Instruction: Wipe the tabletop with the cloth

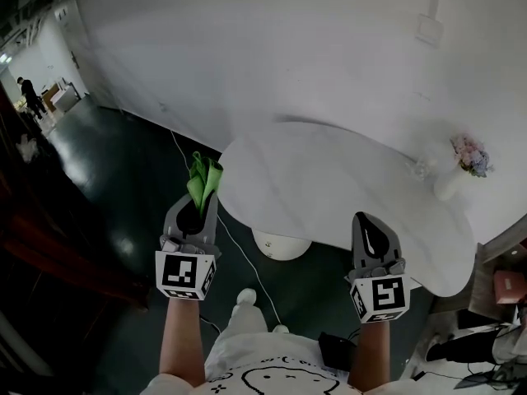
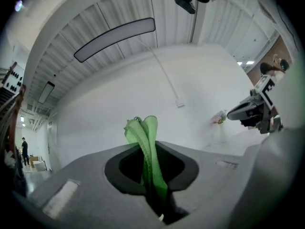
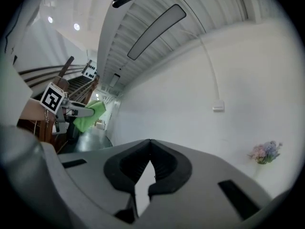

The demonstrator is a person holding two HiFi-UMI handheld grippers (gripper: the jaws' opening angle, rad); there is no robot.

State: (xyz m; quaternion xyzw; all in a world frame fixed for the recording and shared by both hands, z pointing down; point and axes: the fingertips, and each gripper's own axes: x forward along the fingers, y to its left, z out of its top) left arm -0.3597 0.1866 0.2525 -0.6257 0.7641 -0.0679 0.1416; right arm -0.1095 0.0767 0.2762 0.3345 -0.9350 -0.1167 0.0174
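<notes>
Cloth (image 1: pixel 203 179) — green, bunched — sticks up from the left gripper's (image 1: pixel 196 211) pinching jaws, just beside the white tabletop's (image 1: pixel 329 188) edge. The right gripper (image 1: pixel 372 230) is pressed together on nothing, its black-and-white marker cube (image 1: pixel 380 295) facing up.

Head view steeply downward from above, gripper views close along own jaws, facing wall (image 2: pixel 143 99) (flowers (image 3: pixel 263 152) shared)

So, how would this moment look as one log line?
left gripper: shut on green cloth | right gripper: shut, empty | tabletop: untouched
</notes>
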